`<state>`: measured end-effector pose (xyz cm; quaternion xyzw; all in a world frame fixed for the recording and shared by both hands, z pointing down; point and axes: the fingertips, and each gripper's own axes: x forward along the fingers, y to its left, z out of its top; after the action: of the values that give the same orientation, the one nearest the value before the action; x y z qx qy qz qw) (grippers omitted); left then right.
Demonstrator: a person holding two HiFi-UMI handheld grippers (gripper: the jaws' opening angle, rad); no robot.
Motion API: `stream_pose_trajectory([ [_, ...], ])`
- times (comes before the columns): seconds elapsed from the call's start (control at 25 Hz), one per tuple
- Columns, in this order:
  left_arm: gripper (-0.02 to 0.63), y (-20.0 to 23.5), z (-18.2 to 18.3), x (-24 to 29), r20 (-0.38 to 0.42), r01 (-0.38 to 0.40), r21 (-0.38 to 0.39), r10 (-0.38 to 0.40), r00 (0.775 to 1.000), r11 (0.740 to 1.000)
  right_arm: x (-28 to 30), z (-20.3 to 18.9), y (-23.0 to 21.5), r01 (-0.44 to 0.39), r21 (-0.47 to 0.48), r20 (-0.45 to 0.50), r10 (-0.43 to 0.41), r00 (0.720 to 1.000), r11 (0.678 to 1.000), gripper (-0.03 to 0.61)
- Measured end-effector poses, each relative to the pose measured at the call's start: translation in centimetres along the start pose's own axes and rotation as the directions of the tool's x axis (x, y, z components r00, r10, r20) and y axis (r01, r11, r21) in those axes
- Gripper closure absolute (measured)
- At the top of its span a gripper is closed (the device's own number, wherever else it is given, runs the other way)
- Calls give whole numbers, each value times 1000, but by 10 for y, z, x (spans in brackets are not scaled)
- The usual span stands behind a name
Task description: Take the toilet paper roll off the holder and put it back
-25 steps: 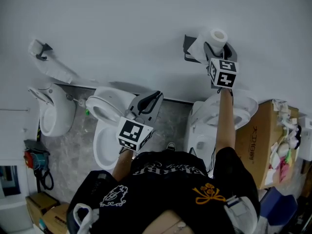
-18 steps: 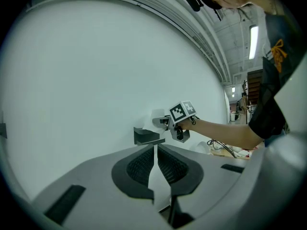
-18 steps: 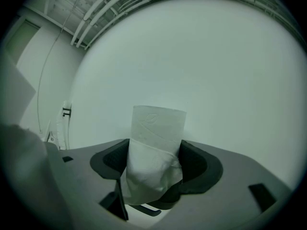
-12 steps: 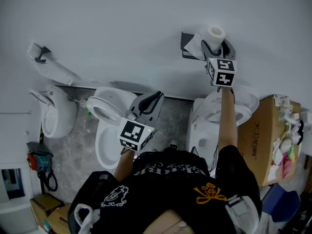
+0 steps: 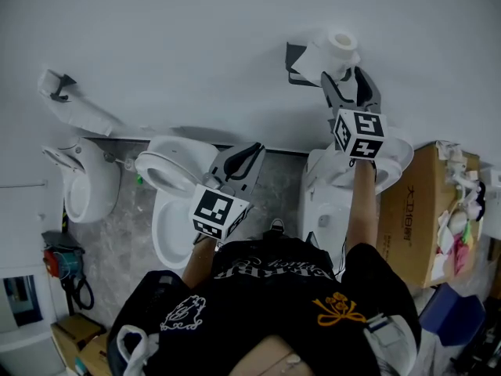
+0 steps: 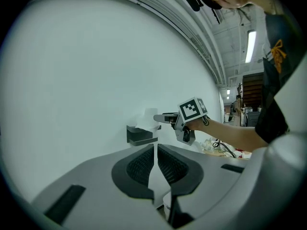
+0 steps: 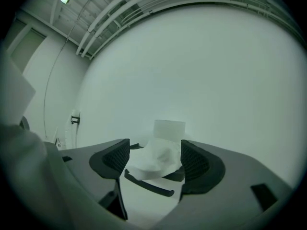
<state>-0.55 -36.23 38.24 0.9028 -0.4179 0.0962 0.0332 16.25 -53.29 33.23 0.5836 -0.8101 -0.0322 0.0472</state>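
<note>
The white toilet paper roll (image 5: 338, 44) sits on the dark wall holder (image 5: 296, 57), with a loose sheet hanging in front. My right gripper (image 5: 344, 81) hovers just short of the roll, open, its fingertips apart from it. In the right gripper view the roll (image 7: 169, 128) and its crumpled sheet (image 7: 156, 159) lie beyond the spread jaws of the gripper (image 7: 154, 159), above the holder's bar (image 7: 148, 186). My left gripper (image 5: 243, 159) is held low over a toilet, shut and empty. The left gripper view shows the left gripper (image 6: 156, 159), the holder (image 6: 140, 135) and the right gripper's cube (image 6: 192, 110).
A plain white wall (image 5: 196, 45) fills the background. Two white toilets (image 5: 168, 178) (image 5: 337, 186) stand below, a third (image 5: 82, 178) at the far left under another wall holder (image 5: 59, 84). A cardboard box (image 5: 415, 210) with clutter stands at the right.
My right gripper, which was closed around the roll at the holder, has opened and pulled back from it. The roll stays on the holder. The left gripper has barely moved.
</note>
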Motion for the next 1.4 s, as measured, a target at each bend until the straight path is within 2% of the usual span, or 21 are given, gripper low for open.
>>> stream_pose_trajectory([
  [0.48,577,-11,-6,-54,34,82,9,-82,996,997,-100,-25,96,-7,106,-41,12,999,994,313],
  [0.92,577,-20,-33,-143,35,147,15,-148,988,989,-204,-90,201,48,272,-153,-7,988,961,393],
  [1.2,577,-30,-62,-192,13,223,5,-223,975,975,-257,-101,260,99,301,-176,-47,983,948,425],
  [1.4,577,-43,-73,-213,22,265,-12,-265,964,964,-289,-101,288,112,289,-194,-57,979,951,434],
])
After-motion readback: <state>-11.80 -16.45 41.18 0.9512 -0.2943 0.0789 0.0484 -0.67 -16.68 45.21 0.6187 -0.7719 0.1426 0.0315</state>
